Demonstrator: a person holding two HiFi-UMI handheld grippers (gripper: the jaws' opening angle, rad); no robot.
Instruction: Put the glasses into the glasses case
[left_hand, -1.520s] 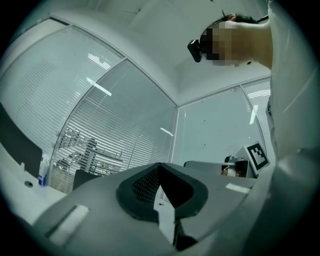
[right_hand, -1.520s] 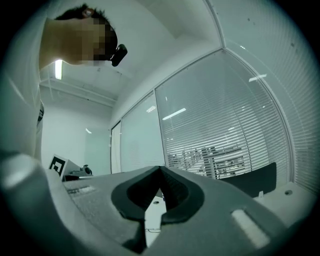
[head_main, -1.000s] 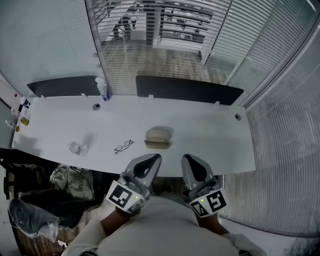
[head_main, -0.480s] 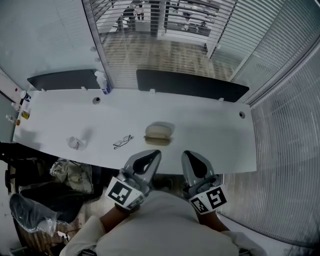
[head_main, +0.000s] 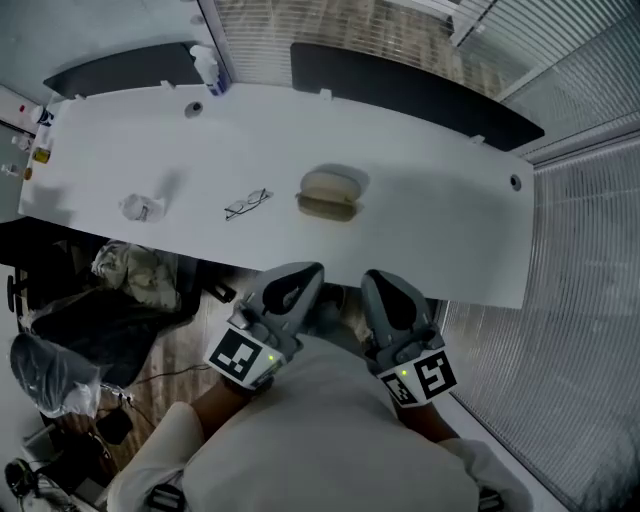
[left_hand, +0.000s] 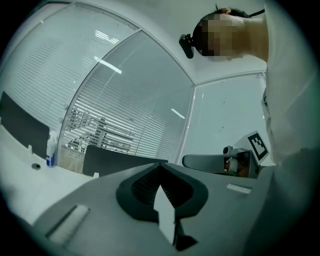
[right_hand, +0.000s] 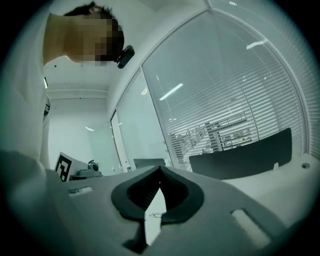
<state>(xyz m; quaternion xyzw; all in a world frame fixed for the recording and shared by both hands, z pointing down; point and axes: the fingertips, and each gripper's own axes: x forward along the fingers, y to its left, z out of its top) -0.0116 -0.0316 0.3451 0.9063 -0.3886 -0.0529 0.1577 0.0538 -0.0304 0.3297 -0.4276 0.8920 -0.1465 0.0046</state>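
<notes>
White counter (head_main: 440, 225): glasses (head_main: 247, 203) left of case (head_main: 331, 193); left claw (head_main: 308, 272) and right claw (head_main: 372, 278), pressed together and empty, might skid the thin frames.

Head view looks down; gripper views look level across table (head_main: 430, 190).

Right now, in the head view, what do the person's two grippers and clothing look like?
The left gripper and right gripper are matching grey moulded shells that taper to a point, each with a dark teardrop-shaped recess. Each carries a cube with black-and-white square markers and a small green light. The person wears a white top.
</notes>
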